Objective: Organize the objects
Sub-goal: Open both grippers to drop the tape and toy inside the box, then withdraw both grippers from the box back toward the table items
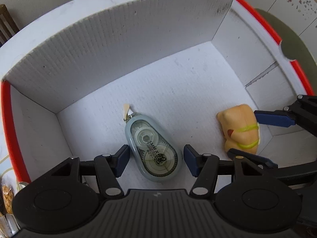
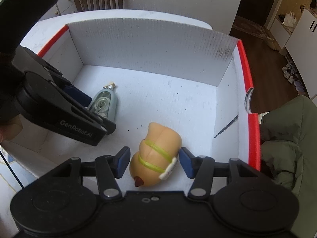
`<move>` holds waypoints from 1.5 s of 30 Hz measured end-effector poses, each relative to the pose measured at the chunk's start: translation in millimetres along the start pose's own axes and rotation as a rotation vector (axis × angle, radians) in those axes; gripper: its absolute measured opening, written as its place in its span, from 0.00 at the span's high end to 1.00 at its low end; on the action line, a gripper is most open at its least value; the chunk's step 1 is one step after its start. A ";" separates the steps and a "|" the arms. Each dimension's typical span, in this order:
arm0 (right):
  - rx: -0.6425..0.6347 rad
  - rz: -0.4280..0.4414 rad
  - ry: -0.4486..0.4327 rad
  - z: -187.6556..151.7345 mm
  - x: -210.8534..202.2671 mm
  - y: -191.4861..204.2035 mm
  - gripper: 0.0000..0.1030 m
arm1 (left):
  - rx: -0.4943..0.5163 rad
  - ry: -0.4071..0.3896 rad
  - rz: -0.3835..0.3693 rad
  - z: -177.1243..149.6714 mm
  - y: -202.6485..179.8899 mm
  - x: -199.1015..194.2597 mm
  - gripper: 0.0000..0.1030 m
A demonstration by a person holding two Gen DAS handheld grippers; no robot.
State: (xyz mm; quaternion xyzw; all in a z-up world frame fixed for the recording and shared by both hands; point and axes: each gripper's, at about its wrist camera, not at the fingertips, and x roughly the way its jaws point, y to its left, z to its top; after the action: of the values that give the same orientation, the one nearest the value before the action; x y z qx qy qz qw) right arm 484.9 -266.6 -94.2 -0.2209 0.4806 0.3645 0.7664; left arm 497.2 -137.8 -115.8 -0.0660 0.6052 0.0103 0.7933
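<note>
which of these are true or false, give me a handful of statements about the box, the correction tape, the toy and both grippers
1. The correction tape lies flat on the floor of the white box. True.
2. The left gripper is clamped on the correction tape. False: its pads stand on either side of the tape with gaps showing.
3. The peach-coloured toy has yellow-green bands around it. True.
4. The toy sits outside the box on the table. False: it lies inside the box, between the fingers of the right gripper.
5. The box rim is edged in blue. False: the edging is red.
</note>
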 end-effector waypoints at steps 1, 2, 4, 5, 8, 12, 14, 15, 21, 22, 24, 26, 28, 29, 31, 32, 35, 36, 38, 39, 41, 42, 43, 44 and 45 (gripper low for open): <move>-0.001 -0.002 -0.006 -0.2 -2.3 -0.1 0.45 | -0.003 -0.010 -0.004 -0.2 -0.1 -3.0 0.43; 0.001 -0.001 -0.013 -0.4 -4.9 -0.6 0.45 | -0.006 -0.021 -0.008 -1.0 0.4 -6.5 0.43; 0.006 0.001 -0.029 -0.9 -11.3 -1.9 0.44 | -0.015 -0.043 -0.019 -2.6 1.4 -14.1 0.43; 0.008 0.001 -0.037 -1.3 -14.6 -2.4 0.44 | -0.016 -0.053 -0.027 -3.2 1.6 -19.4 0.43; 0.019 0.005 -0.064 -3.3 -25.2 -4.0 0.43 | -0.008 -0.092 -0.036 -8.4 -0.3 -32.4 0.43; 0.044 0.018 -0.106 -6.8 -40.3 -5.2 0.42 | -0.001 -0.151 -0.044 -16.9 0.7 -52.1 0.43; 0.051 0.023 -0.127 -8.7 -48.0 -4.2 0.42 | 0.004 -0.183 -0.055 -24.8 0.3 -64.5 0.43; 0.052 0.026 -0.137 -9.8 -53.0 -3.6 0.42 | 0.011 -0.199 -0.063 -28.7 0.0 -70.9 0.43; 0.053 0.037 -0.199 -17.5 -80.0 7.0 0.42 | 0.042 -0.295 -0.078 -51.9 -5.9 -103.5 0.43; 0.055 0.037 -0.211 -19.1 -84.4 9.1 0.42 | 0.039 -0.309 -0.082 -56.1 -5.5 -109.3 0.43; 0.064 0.048 -0.234 -22.0 -92.2 13.6 0.42 | 0.030 -0.337 -0.090 -64.9 -4.1 -121.5 0.43; 0.079 0.050 -0.259 -25.1 -101.1 17.1 0.41 | 0.027 -0.365 -0.096 -73.6 -3.3 -131.2 0.43; 0.095 0.048 -0.282 -28.3 -108.0 21.2 0.41 | 0.029 -0.392 -0.099 -83.4 -2.7 -139.3 0.43; 0.105 0.050 -0.294 -30.1 -111.1 23.1 0.40 | 0.030 -0.405 -0.101 -88.9 -1.5 -144.6 0.43; 0.124 0.056 -0.314 -34.6 -117.7 27.4 0.39 | 0.029 -0.434 -0.100 -99.3 1.1 -152.6 0.43; 0.133 0.059 -0.321 -36.2 -119.1 30.4 0.39 | 0.027 -0.447 -0.099 -104.5 2.5 -156.6 0.43; 0.141 0.060 -0.343 -41.2 -124.9 42.8 0.37 | 0.014 -0.481 -0.108 -121.6 9.0 -166.5 0.43; 0.141 0.059 -0.351 -43.0 -126.4 48.1 0.36 | 0.012 -0.491 -0.106 -127.8 11.4 -169.9 0.43; 0.147 0.062 -0.366 -46.9 -128.6 58.1 0.30 | 0.012 -0.514 -0.098 -141.6 16.7 -176.5 0.38; 0.153 0.066 -0.372 -48.3 -129.2 63.3 0.29 | 0.013 -0.524 -0.092 -149.3 19.4 -179.9 0.37; 0.160 0.074 -0.377 -51.3 -129.9 74.1 0.26 | 0.018 -0.538 -0.082 -162.5 25.9 -184.4 0.37; 0.163 0.077 -0.381 -52.5 -130.1 80.0 0.24 | 0.019 -0.543 -0.078 -168.7 29.1 -185.8 0.37; 0.166 0.080 -0.386 -53.4 -130.2 86.2 0.21 | 0.020 -0.545 -0.073 -174.8 32.3 -187.7 0.36; 0.169 0.085 -0.389 -53.8 -130.1 92.5 0.20 | 0.021 -0.550 -0.068 -181.2 35.8 -189.2 0.36; 0.171 0.093 -0.391 -54.1 -129.5 99.0 0.20 | 0.019 -0.555 -0.061 -187.7 39.9 -190.8 0.36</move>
State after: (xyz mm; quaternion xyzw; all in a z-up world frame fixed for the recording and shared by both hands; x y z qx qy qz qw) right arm 342.1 -285.7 -0.6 -0.0580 0.3617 0.3933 0.8433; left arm 262.4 -108.2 15.4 -0.0714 0.3625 -0.0018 0.9292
